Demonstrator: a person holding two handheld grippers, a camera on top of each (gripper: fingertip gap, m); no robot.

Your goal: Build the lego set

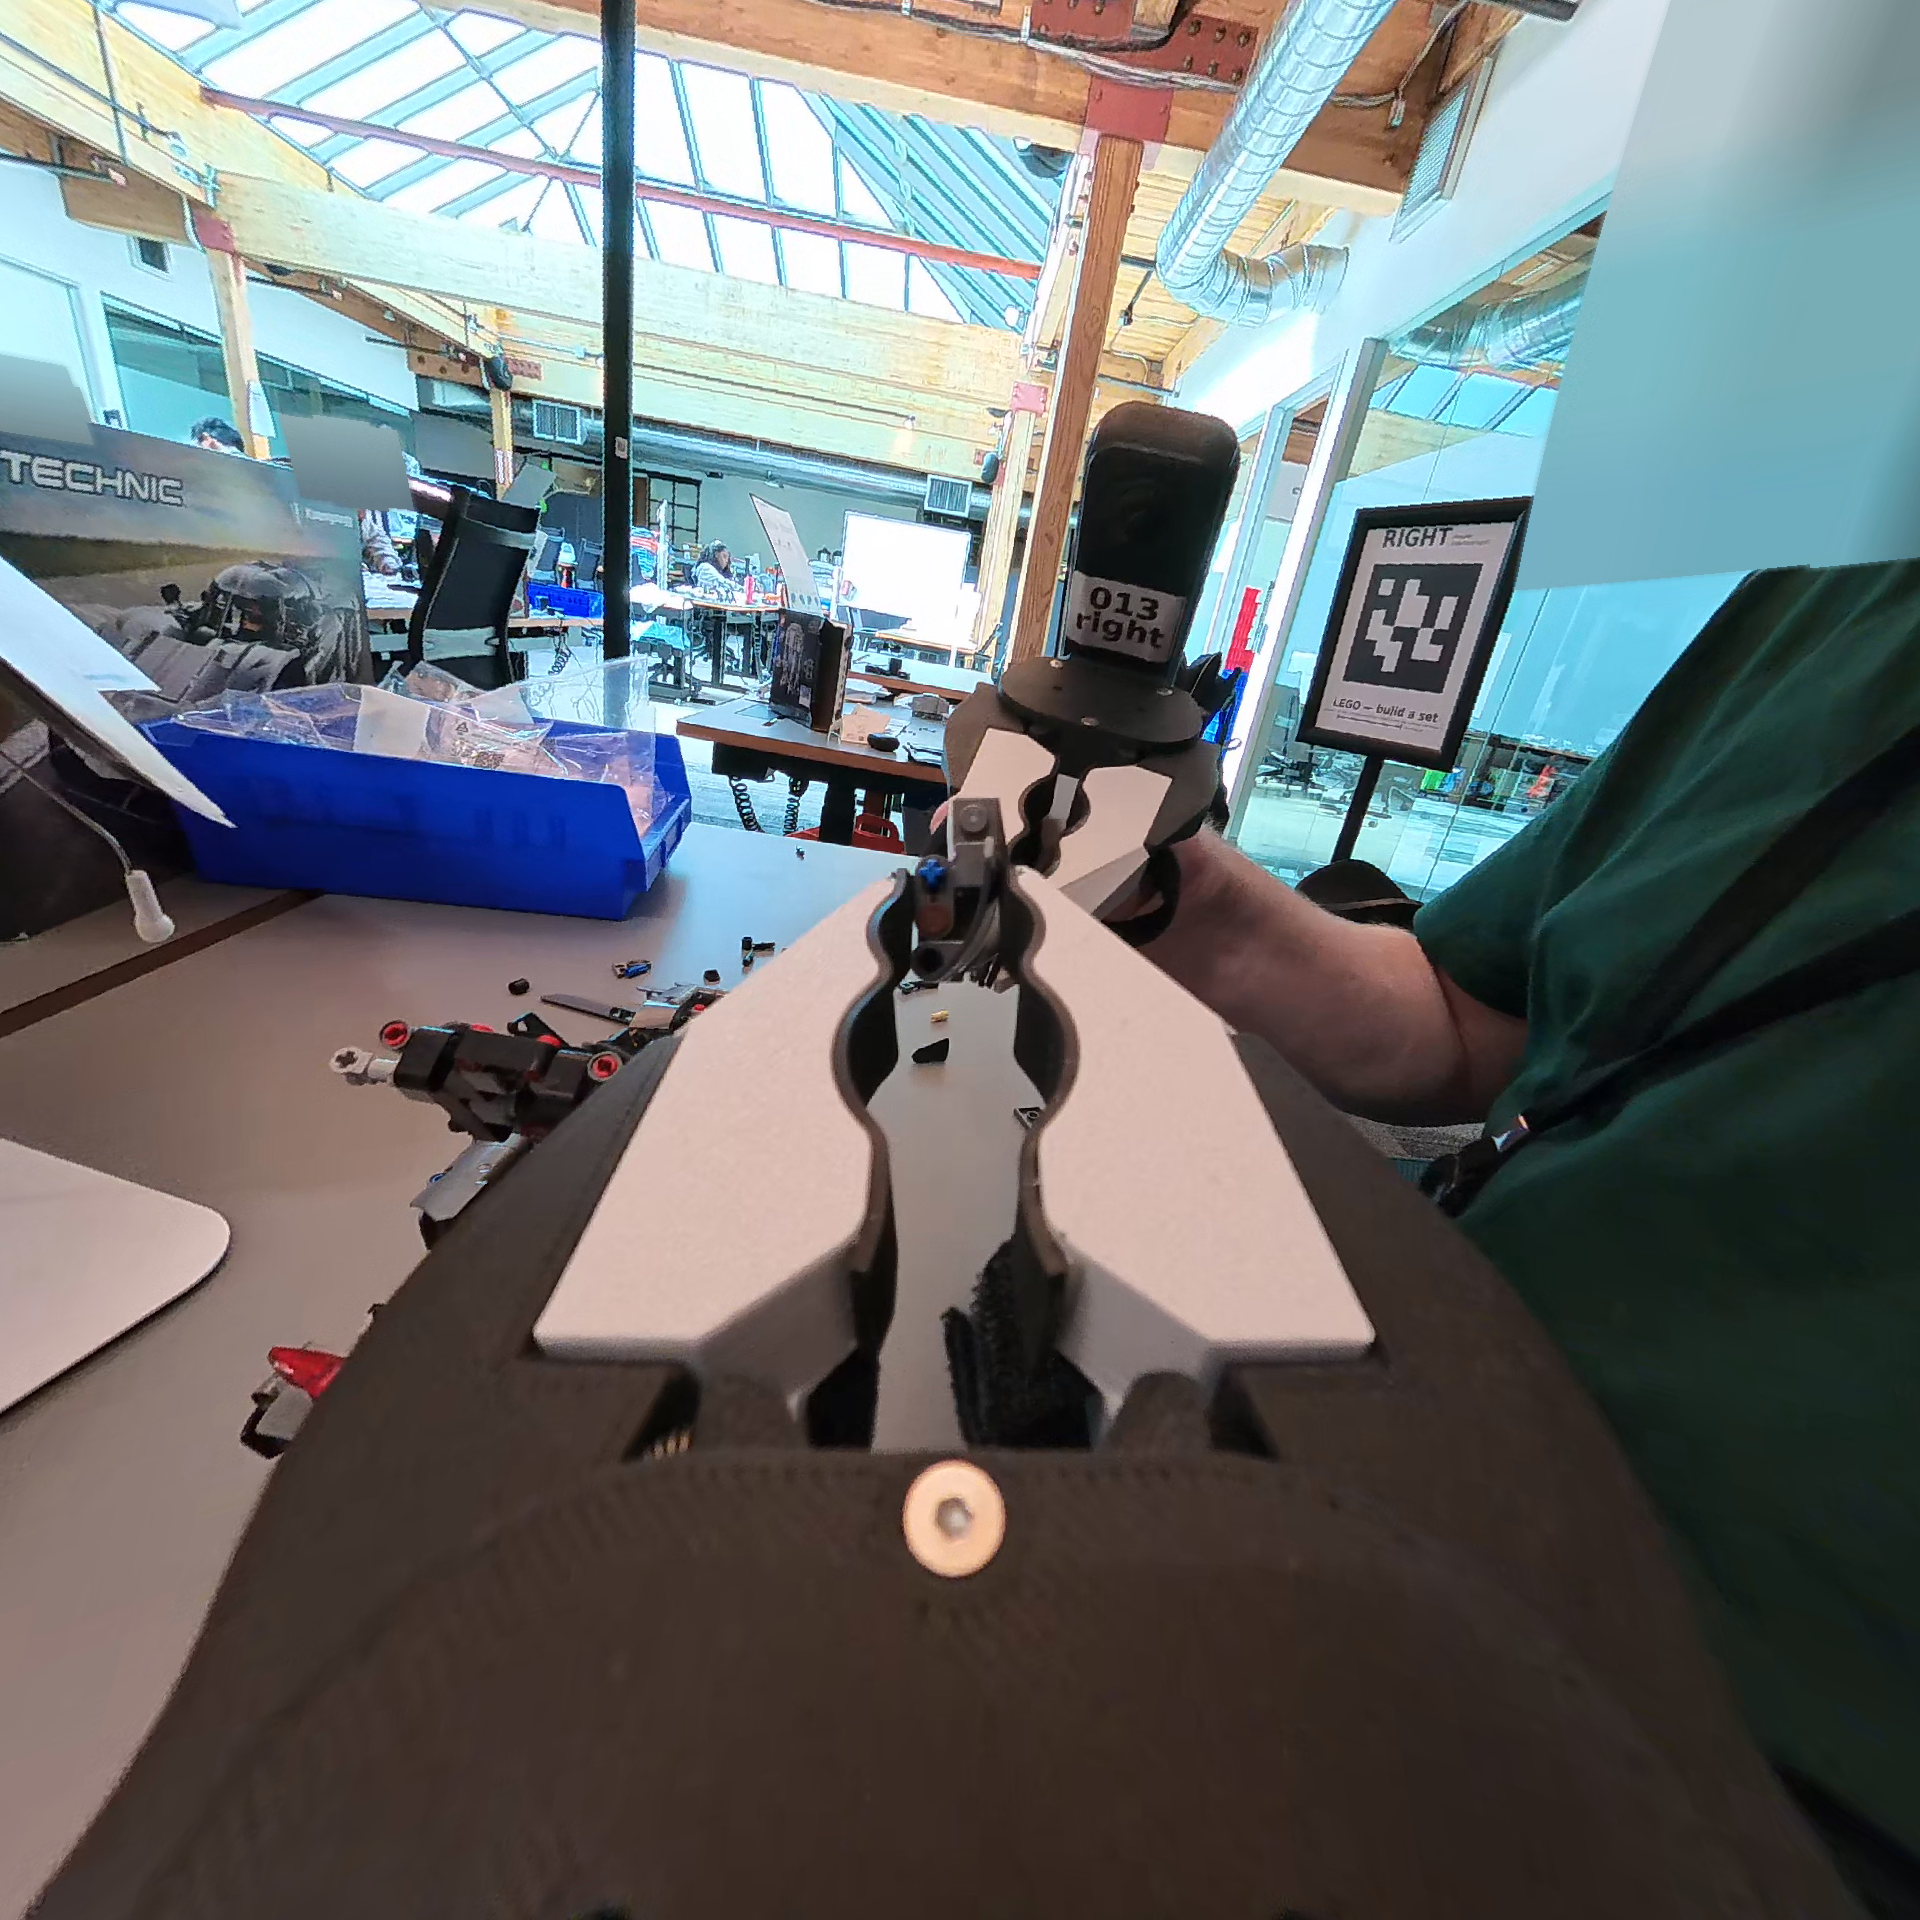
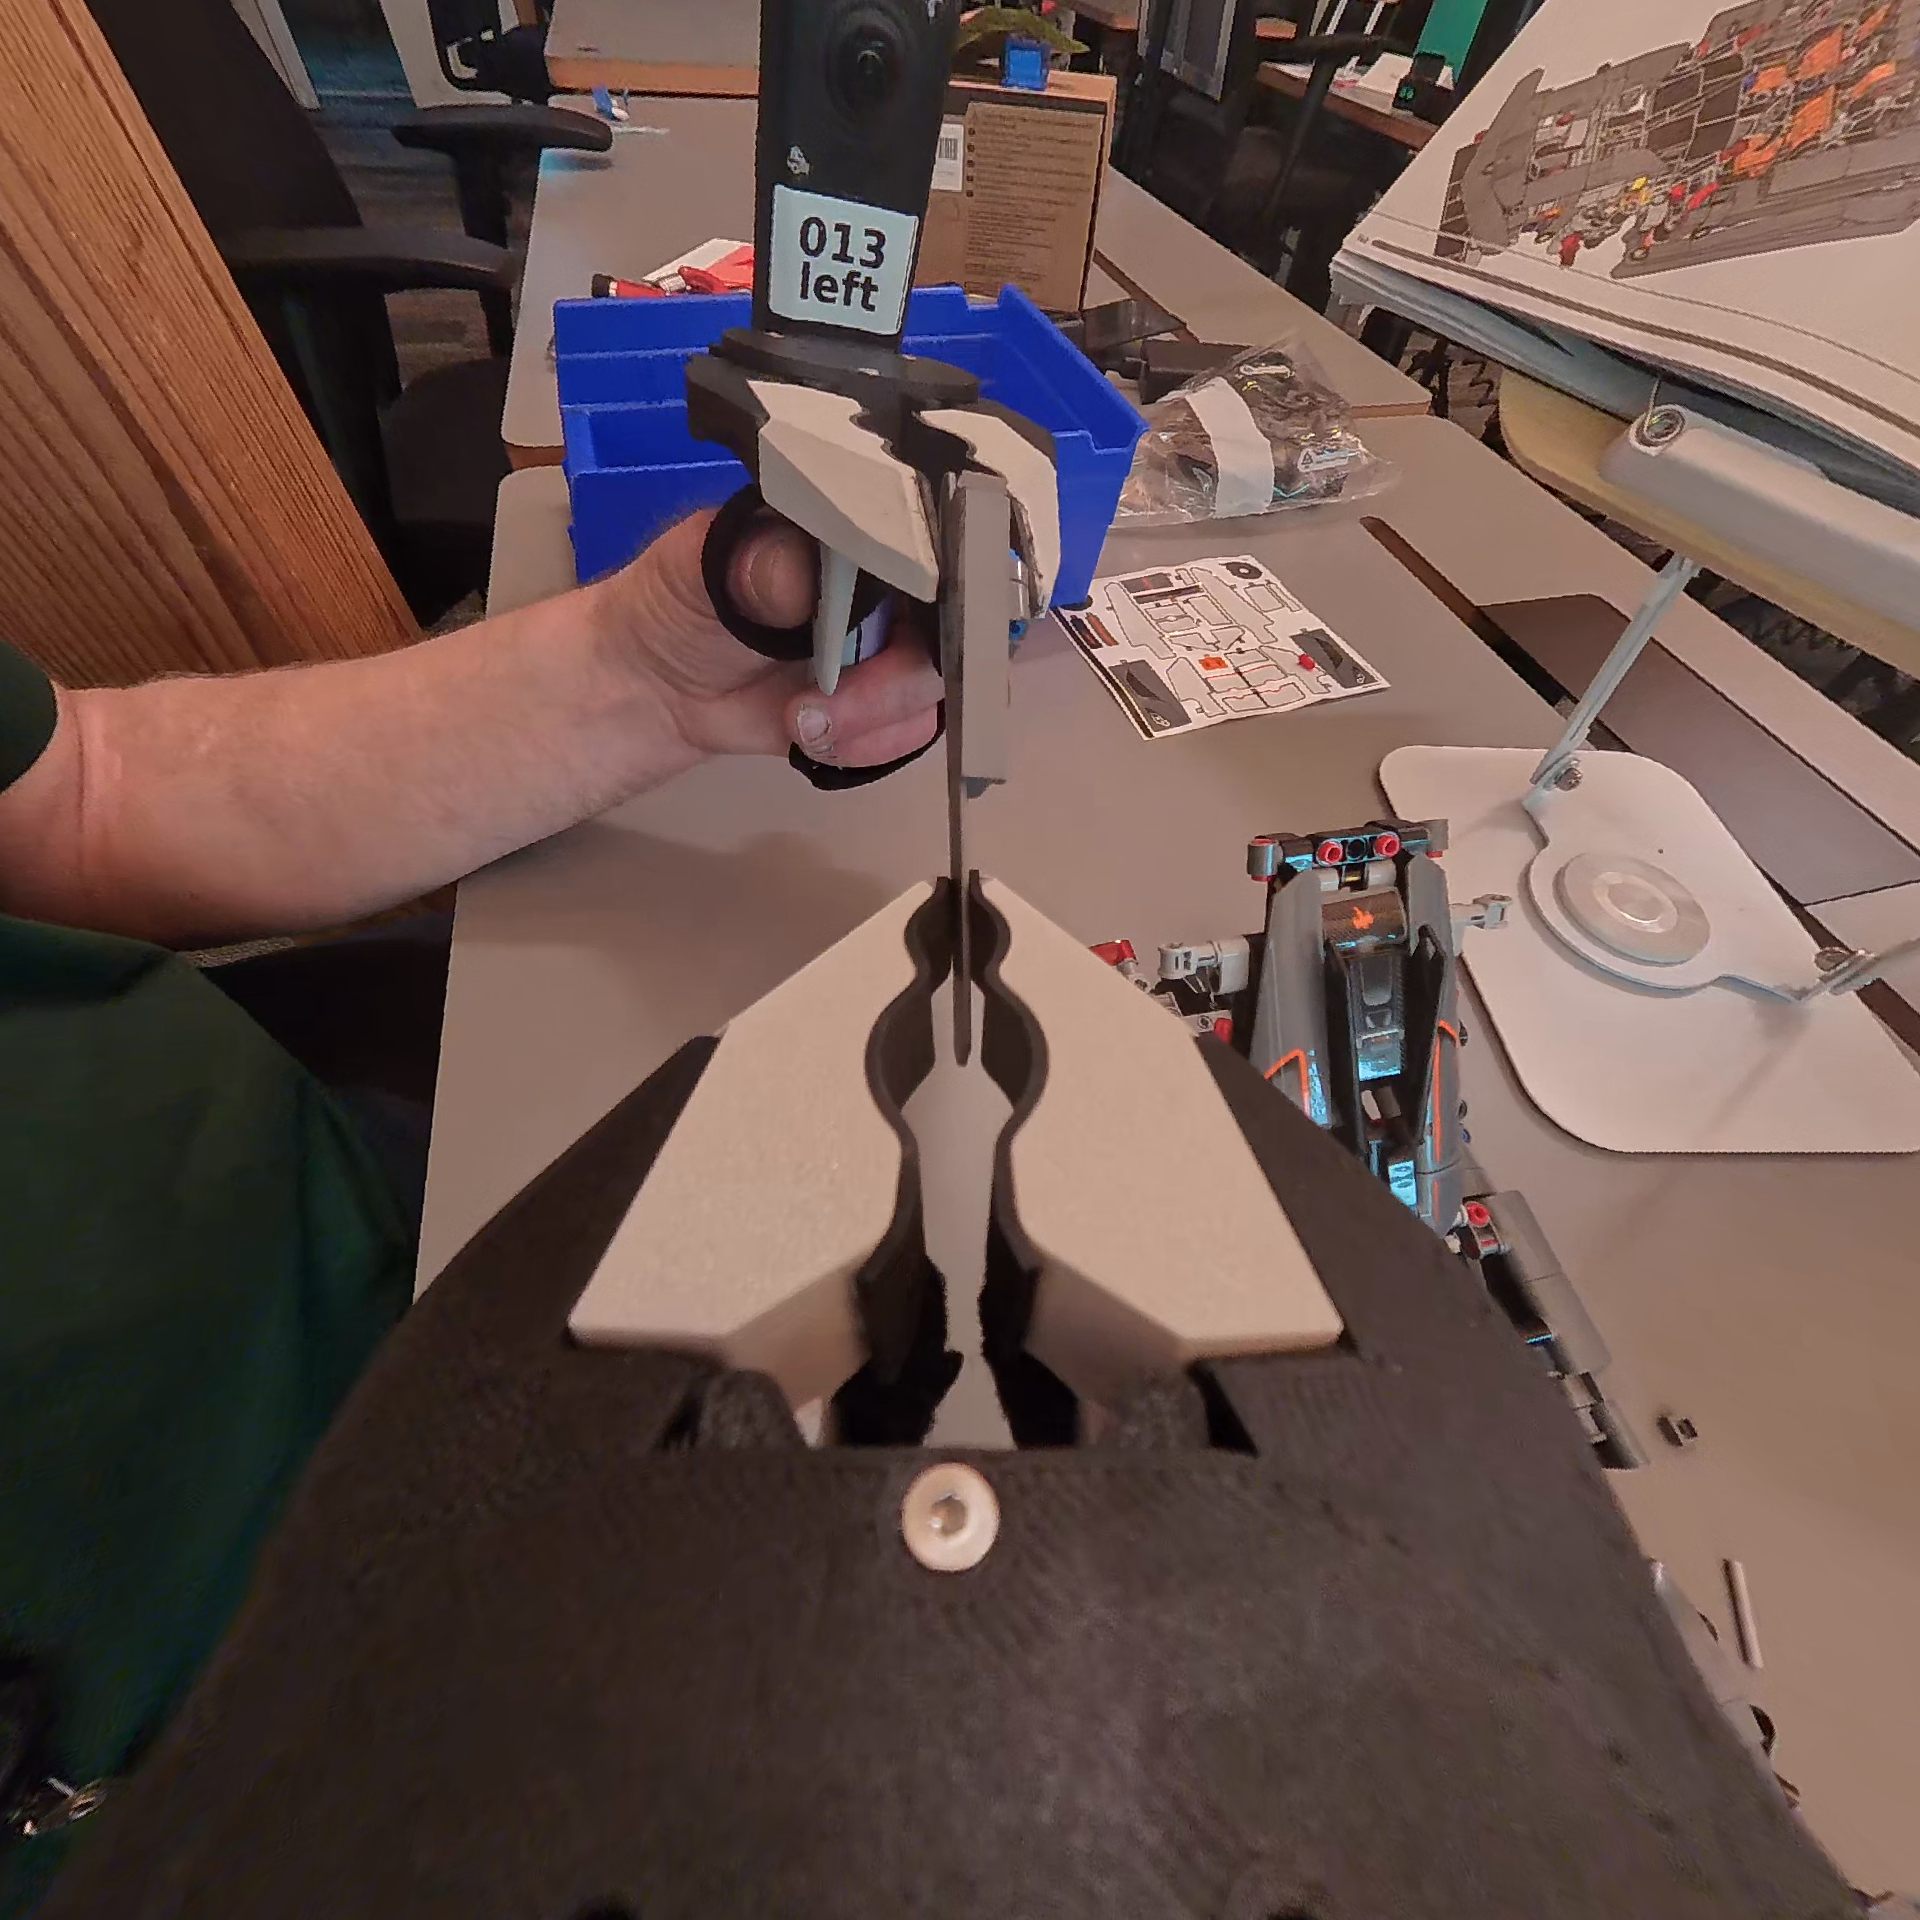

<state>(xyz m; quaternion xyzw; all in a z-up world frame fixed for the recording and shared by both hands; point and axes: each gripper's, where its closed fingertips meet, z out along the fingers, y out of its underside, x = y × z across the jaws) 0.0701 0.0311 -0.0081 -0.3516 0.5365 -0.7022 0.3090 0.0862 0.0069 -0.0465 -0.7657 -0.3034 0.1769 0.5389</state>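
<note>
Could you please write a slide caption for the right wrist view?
Right hand-held gripper pinches a thin dark panel also held by the left hand-held gripper.

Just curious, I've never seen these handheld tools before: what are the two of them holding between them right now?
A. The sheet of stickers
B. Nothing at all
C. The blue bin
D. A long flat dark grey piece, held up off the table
D: in the right wrist view the long grey piece runs from the right tool up into the left tool, above the table.
</note>
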